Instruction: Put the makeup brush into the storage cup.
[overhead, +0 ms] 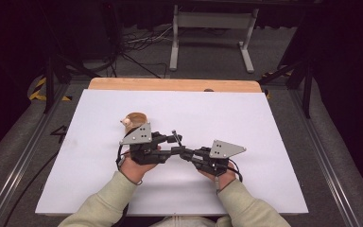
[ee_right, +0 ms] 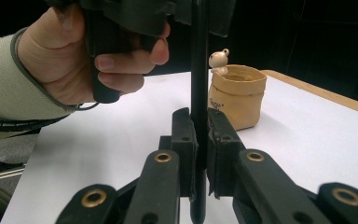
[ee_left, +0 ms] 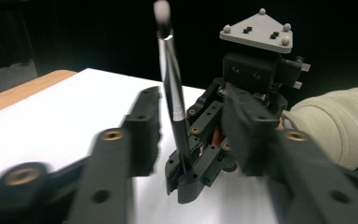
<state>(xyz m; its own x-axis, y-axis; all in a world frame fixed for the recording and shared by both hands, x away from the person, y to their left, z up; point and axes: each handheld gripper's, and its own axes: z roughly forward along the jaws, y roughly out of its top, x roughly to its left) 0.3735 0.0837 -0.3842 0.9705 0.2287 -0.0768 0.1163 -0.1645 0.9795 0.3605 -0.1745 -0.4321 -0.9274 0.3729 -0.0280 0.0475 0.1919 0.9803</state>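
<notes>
A slim metallic pen (ee_left: pixel 172 93) with a white tip stands upright, gripped near its lower end by my right gripper (ee_right: pixel 199 126), which is shut on it. My left gripper (ee_left: pixel 191 102) is open, one jaw on each side of the pen and neither touching it. Seen from above, the two grippers meet nose to nose at the table's middle: left gripper (overhead: pixel 170 144), right gripper (overhead: pixel 183 152), pen (overhead: pixel 176 137) between them. A tan sack-shaped holder (ee_right: pixel 237 98) with a small bear figure (ee_right: pixel 218 59) on its rim stands just behind the left gripper, holder (overhead: pixel 136 119).
A white sheet (overhead: pixel 246 118) covers the table, with a wooden strip (overhead: pixel 170 84) showing at the far edge. Beyond stand a white desk frame (overhead: pixel 212 21) and floor cables. The person's sleeves enter from the bottom.
</notes>
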